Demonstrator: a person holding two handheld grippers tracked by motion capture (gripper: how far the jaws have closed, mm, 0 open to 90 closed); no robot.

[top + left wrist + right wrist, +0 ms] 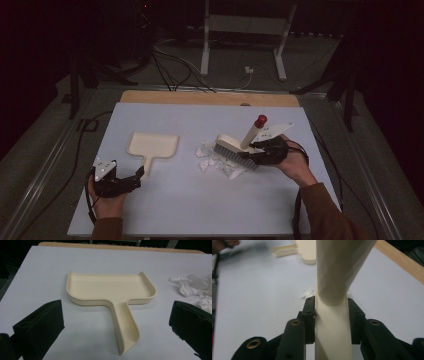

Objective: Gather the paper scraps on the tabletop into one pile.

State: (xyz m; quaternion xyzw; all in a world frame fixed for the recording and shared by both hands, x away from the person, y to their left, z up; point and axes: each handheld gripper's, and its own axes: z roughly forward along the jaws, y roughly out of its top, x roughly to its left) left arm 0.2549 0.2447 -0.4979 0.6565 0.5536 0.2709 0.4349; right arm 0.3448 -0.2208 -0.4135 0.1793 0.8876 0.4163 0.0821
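So on the left, the left gripper (131, 178) sits on the counter (175, 210) with jaws spread, nothing between them. The dustpan (152, 146) lies just ahead, handle pointing straight back at those jaws, so that hand's closest to it. To the right, the scraps of paper (216, 161) lie between pan and brush (235, 149). The right gripper (260, 150) has its jaws clamped on the brush.

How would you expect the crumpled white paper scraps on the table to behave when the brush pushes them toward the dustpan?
The paper scraps look thin and crumpled, so they are probably very light and may scatter rather than slide together. Lying as loose separate pieces, some could slip past the brush held in the right gripper. The dustpan has a low open front edge, so they would likely enter easily.
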